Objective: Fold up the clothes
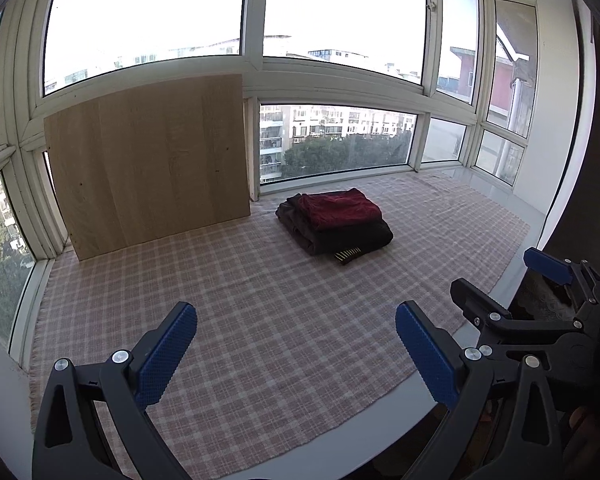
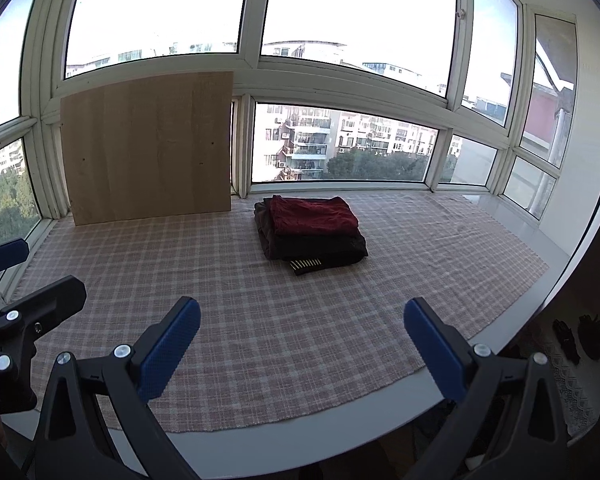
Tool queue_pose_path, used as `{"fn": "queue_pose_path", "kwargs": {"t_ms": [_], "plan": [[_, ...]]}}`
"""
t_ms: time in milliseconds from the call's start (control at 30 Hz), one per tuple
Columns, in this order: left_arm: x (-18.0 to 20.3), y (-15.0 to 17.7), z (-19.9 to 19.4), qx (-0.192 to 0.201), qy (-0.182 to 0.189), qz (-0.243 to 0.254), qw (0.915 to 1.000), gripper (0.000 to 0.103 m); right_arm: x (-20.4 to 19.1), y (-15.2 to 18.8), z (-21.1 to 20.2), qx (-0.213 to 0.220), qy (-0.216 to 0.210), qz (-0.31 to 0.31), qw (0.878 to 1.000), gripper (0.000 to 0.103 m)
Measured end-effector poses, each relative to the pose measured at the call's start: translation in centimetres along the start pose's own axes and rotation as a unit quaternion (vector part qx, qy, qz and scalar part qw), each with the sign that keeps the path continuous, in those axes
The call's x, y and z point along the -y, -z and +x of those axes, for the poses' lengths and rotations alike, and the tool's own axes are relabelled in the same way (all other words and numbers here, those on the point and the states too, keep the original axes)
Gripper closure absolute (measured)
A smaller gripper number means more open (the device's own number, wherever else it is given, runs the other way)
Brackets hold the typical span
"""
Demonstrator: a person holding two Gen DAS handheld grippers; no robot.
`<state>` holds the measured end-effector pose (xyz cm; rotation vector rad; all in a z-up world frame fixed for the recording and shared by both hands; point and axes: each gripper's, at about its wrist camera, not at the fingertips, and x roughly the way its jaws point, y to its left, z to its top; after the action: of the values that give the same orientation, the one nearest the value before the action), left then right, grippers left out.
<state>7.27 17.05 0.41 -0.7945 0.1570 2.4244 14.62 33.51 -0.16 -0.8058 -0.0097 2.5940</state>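
Note:
A stack of folded clothes [image 1: 336, 222] lies at the back of the checked cloth [image 1: 228, 312], a dark red garment [image 1: 342, 208] on top of dark ones. It also shows in the right wrist view [image 2: 312, 234]. My left gripper [image 1: 296, 350] is open and empty, held above the near part of the cloth, well short of the stack. My right gripper [image 2: 302, 344] is open and empty too, beside the left one. The right gripper also shows in the left wrist view [image 1: 504, 284], and the left gripper in the right wrist view [image 2: 36, 276].
A wooden board [image 1: 148, 164] leans against the window frame at the back left. Large windows [image 1: 340, 12] surround the sill. The white sill edge [image 2: 300, 444] runs along the front. Dark items lie on a lace cloth [image 2: 580, 340] at the lower right.

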Motion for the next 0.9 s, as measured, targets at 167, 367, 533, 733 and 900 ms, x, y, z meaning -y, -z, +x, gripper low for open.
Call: {"fn": "queue_pose_path", "kwargs": {"t_ms": [167, 367, 533, 733, 900], "plan": [[1.3, -0.2, 0.5, -0.002, 0.017, 0.018, 0.9997, 0.003, 1.4, 0.2, -0.4, -0.001, 0.024, 0.009, 1.0, 0.0], [1.8, -0.7, 0.8, -0.002, 0.024, 0.022, 0.9995, 0.003, 1.9, 0.1, 0.0, -0.002, 0.028, 0.012, 1.0, 0.0], [2.0, -0.8, 1.0, -0.003, 0.024, 0.024, 0.9994, 0.003, 2.1, 0.0, 0.4, -0.003, 0.026, 0.013, 1.0, 0.0], [2.0, -0.9, 1.3, -0.004, 0.025, 0.023, 0.9994, 0.003, 2.1, -0.3, 0.9, -0.011, 0.022, 0.014, 1.0, 0.0], [2.0, -0.8, 1.3, -0.004, 0.025, 0.022, 0.9994, 0.003, 1.8, -0.4, 1.0, -0.012, 0.019, 0.01, 1.0, 0.0]]}}
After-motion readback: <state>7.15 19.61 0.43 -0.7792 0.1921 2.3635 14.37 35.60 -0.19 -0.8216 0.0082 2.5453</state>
